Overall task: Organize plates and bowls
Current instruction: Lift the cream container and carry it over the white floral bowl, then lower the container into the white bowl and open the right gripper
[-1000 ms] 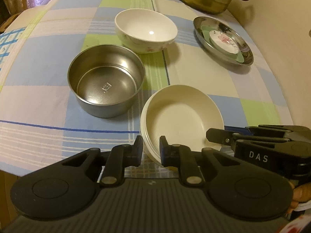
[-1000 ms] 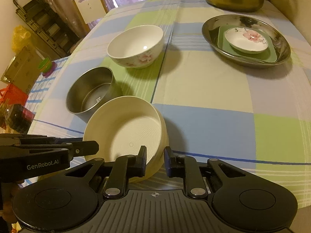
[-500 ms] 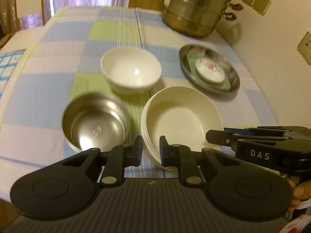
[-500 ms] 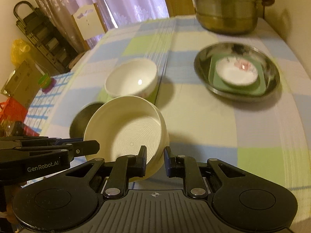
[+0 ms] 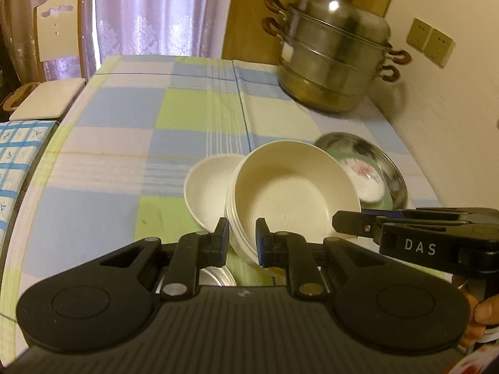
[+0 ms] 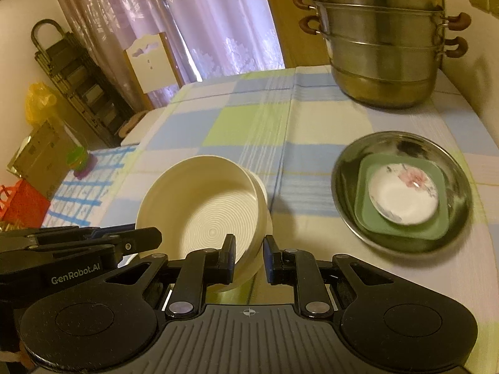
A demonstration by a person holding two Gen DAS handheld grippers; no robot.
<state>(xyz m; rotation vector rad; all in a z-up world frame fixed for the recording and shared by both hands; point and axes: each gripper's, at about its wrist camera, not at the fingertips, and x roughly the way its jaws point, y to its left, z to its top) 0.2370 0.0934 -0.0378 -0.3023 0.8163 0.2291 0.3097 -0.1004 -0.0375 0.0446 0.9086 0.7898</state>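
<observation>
The cream ribbed plastic bowl [image 5: 293, 199] is held in the air above the checked tablecloth [image 5: 124, 155], tilted so its open mouth faces up and toward both cameras, with its round base turned away and downward. It has no long axis to speak of; its rim [image 6: 174, 184] forms a slanted ring, high on the far side and low at the near edge.

The left gripper [image 5: 241, 241] pinches the near rim of this bowl, one pad inside the wall and one outside, its body angled steeply down toward the table. The right gripper [image 6: 248, 257] is clamped on the same bowl at another part of the rim, also one pad inside and one outside, and points down at a similar slant. Each gripper shows at the side of the other's view, so the two flank the bowl. A few fingers [image 5: 482, 314] of the person's right hand wrap the right gripper's handle.

Just behind and partly under the held bowl sits a white ceramic bowl [image 5: 209, 193] on the table. To the right lies a shallow round steel dish [image 6: 402, 187] containing a green square plate [image 6: 368, 218] with a small white flowered saucer [image 6: 405, 196] on it. At the far right corner stands a tiered steel steamer pot [image 6: 383, 40].
</observation>
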